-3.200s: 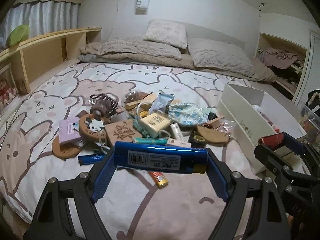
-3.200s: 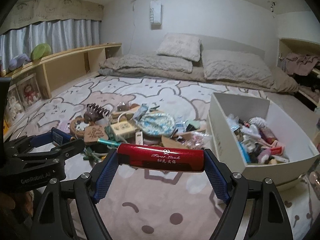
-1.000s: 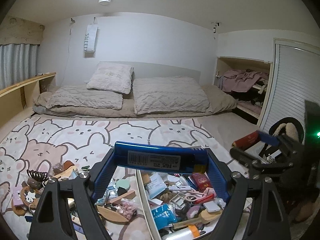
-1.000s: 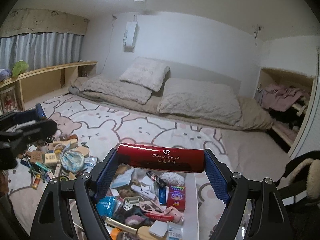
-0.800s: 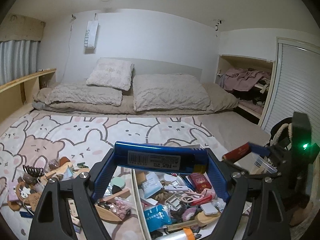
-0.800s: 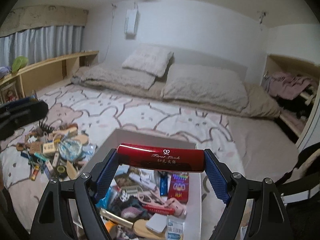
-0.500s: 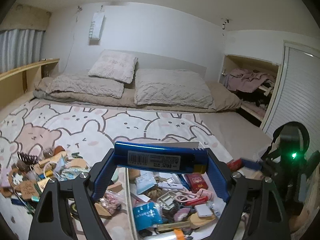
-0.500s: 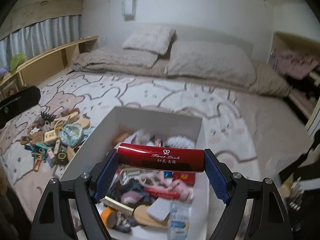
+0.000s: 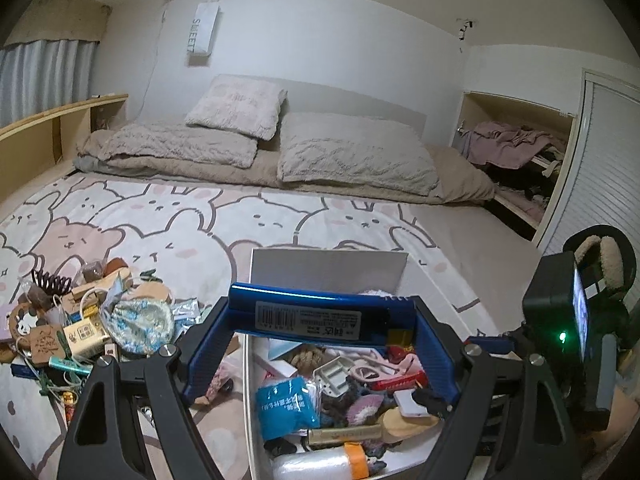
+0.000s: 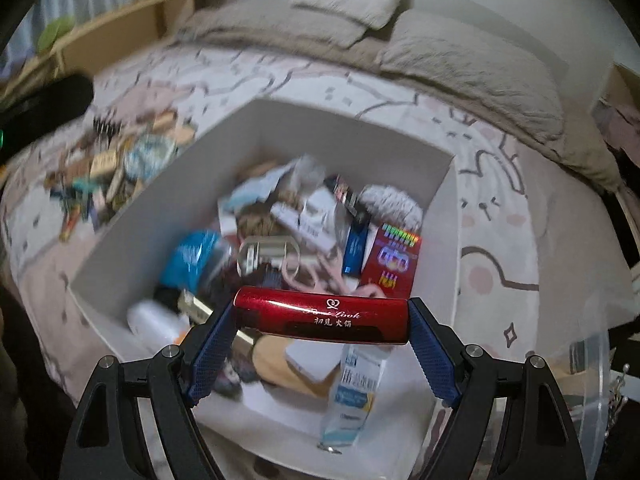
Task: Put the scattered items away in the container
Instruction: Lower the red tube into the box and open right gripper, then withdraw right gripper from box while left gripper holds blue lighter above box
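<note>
The white container (image 10: 446,184) sits on the bed (image 9: 240,216), crowded with items, its walls open above. The right gripper (image 10: 321,322) hangs over its near edge, fingers clamped endwise on a red lighter (image 10: 321,320). The left gripper (image 9: 322,316) pinches a blue lighter (image 9: 320,316) above the left wall; the scattered pile (image 9: 80,320) lies just beside.
</note>
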